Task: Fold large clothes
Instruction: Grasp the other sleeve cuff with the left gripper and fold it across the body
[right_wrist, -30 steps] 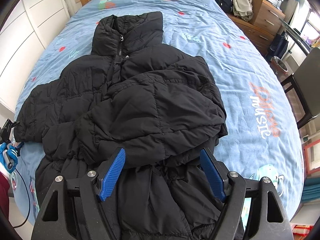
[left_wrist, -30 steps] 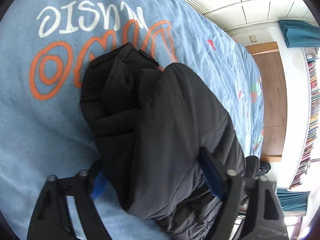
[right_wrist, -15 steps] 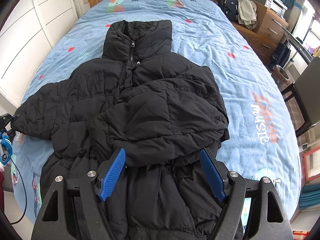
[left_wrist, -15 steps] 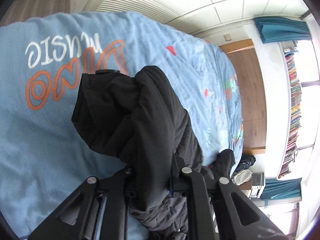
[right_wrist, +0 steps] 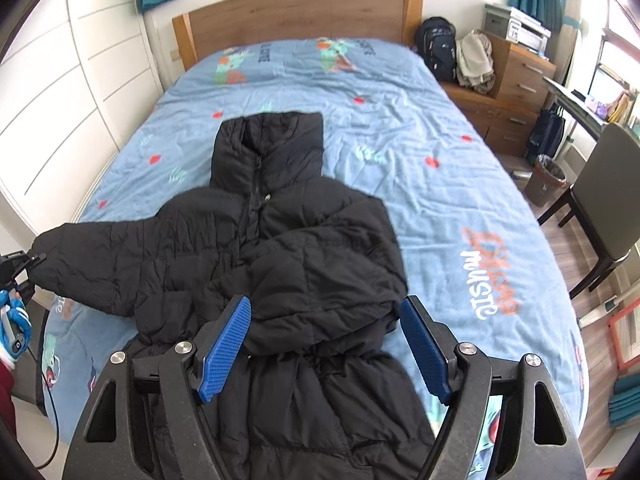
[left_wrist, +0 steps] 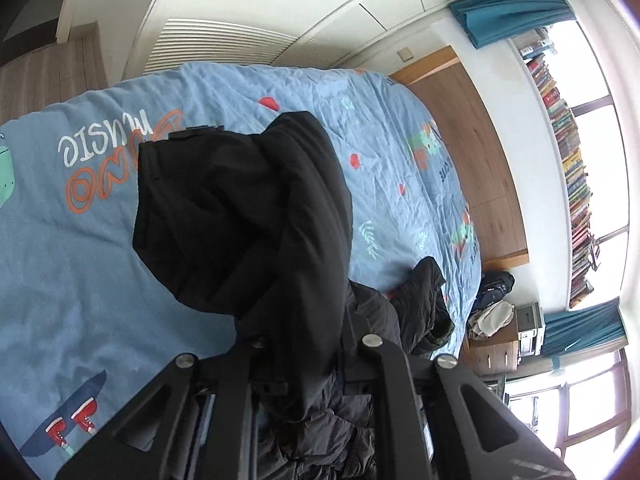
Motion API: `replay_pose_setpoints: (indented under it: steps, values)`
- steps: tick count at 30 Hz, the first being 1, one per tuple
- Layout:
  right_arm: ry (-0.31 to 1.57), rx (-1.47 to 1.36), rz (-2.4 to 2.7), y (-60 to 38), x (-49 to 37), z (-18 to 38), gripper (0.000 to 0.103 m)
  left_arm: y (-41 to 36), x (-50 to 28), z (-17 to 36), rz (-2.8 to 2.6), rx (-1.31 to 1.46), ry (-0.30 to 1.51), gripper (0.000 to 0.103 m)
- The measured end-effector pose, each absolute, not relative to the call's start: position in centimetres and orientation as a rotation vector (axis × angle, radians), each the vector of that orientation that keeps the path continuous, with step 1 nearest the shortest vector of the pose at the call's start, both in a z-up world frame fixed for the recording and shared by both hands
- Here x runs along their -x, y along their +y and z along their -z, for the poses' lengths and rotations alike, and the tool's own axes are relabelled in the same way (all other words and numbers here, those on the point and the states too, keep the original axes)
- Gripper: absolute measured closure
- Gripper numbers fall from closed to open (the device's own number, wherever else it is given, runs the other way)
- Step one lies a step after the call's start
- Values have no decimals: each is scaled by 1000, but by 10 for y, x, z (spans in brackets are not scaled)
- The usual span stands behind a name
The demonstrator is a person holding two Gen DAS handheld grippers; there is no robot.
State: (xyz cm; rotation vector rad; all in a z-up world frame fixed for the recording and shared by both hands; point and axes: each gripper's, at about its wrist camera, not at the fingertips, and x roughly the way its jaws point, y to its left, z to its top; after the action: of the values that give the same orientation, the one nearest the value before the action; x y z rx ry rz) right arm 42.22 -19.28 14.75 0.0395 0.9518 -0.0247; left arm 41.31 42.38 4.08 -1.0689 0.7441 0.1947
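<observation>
A black puffer jacket (right_wrist: 280, 264) lies front up on the blue bed (right_wrist: 400, 92), collar toward the headboard. Its right sleeve is folded across the chest. Its left sleeve (right_wrist: 100, 256) stretches out to the left bed edge, where the left gripper (right_wrist: 16, 268) holds its cuff. In the left wrist view that gripper (left_wrist: 304, 344) is shut on the black sleeve (left_wrist: 248, 208), lifted above the bed. My right gripper (right_wrist: 326, 344) is open and empty, its blue pads (right_wrist: 228, 344) either side of the jacket's waist.
A wooden headboard (right_wrist: 300, 20) stands at the far end. A backpack (right_wrist: 438, 50) and wooden drawers (right_wrist: 516, 76) stand at the right. A bin (right_wrist: 546, 180) and a chair (right_wrist: 604, 196) stand beside the bed at the right. White wardrobes (right_wrist: 80, 80) line the left.
My left gripper has shut on the sleeve and lifted it up and away from the jacket. My right gripper has drawn back toward the jacket's hem, staying open.
</observation>
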Motion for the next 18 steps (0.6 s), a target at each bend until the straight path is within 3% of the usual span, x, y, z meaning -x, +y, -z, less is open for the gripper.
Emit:
replay_pose_setpoints:
  steps: [18]
  values:
    - [815,-145,113,-281,-360,-186,26,257,-426,-132,-19,789,865,90]
